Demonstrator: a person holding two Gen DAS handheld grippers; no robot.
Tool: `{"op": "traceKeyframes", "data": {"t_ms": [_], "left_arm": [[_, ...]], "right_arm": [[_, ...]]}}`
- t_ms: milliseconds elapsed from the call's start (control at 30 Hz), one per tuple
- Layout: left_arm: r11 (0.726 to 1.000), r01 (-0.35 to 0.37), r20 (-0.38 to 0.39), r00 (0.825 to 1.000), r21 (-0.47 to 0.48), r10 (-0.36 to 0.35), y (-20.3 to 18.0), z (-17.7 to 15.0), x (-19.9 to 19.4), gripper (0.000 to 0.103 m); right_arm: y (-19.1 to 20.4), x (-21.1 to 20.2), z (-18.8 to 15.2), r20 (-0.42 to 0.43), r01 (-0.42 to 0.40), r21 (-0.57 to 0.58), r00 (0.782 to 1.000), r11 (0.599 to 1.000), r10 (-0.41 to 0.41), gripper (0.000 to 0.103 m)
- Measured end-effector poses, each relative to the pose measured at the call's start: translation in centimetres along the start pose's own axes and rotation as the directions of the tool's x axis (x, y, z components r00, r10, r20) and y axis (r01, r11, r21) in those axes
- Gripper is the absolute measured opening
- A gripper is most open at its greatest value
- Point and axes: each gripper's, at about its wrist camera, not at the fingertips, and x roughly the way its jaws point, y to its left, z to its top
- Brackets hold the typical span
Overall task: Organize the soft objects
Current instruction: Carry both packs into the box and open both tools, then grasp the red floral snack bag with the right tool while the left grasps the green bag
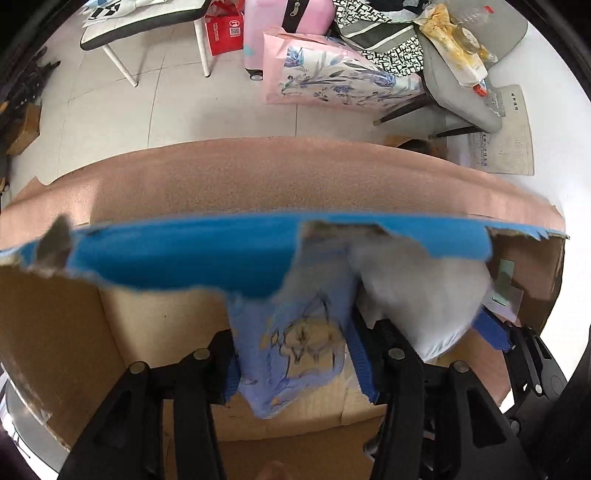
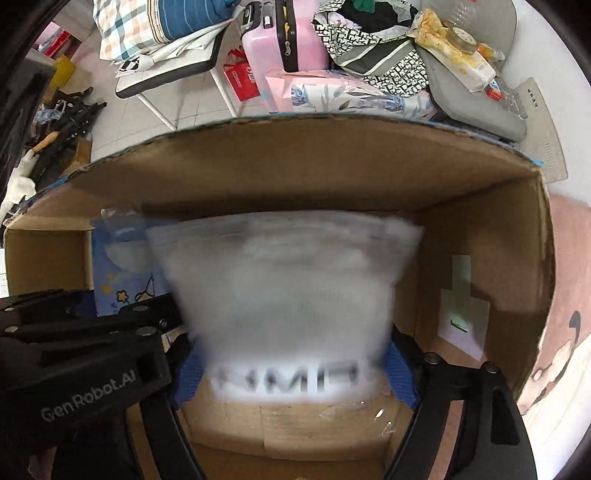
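A cardboard box (image 2: 332,173) with a blue-taped torn rim (image 1: 184,254) fills both views. My left gripper (image 1: 295,365) is shut on a light blue packet with a cartoon print (image 1: 299,339) and holds it inside the box. My right gripper (image 2: 291,373) is shut on a clear plastic bag of white soft stuff with black letters (image 2: 284,295), also inside the box. That white bag shows in the left wrist view (image 1: 424,291), right of the blue packet. The blue packet shows in the right wrist view (image 2: 122,273), left of the bag. The left gripper body (image 2: 74,369) lies beside the right one.
The box stands on a pink cloth (image 1: 277,177). On the tiled floor beyond are a pink suitcase (image 2: 284,40), a pink floral bag (image 1: 332,74), a red carton (image 1: 225,29), a white-legged chair (image 1: 147,26) and a grey chair with clutter (image 1: 461,74).
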Motion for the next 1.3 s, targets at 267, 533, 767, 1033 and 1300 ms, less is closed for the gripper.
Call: {"op": "traceKeyframes", "data": {"t_ms": [267,533,767,1033,1300], "left_arm": [[1.0,-0.022,0.122,0.992,0.003,0.021,0.2,-3.2,-5.1,0.094],[0.993,-0.11,0.306,0.947,0.033,0.095,-0.6,-11.5,-10.7,0.103],[0.978,-0.211,0.466,0.865,-0.004,0.188,-0.7,-23.1,-12.3,0.103],[0.978,-0.208,0.358,0.912,-0.019,0.201,1.3,-30.4,-2.3,0.067],[0.991,-0.122,0.225,0.968,0.055,0.107,-0.2,-29.1,4.6,0.039]], "right_arm": [[-0.4,-4.2,-2.1,0.023,0.0,-0.009,1.0,1.0,0.0,0.101],[-0.7,-11.4,-8.0,0.191,0.033,-0.044,0.981,0.998,-0.024,0.103],[-3.0,-14.3,-17.1,0.219,-0.021,-0.051,0.975,0.998,0.031,0.103],[-8.0,-5.9,-27.4,0.079,-0.018,0.01,0.997,1.0,0.017,0.103],[-8.7,2.8,-27.3,-0.015,-0.06,0.09,0.998,0.994,0.061,0.064]]}}
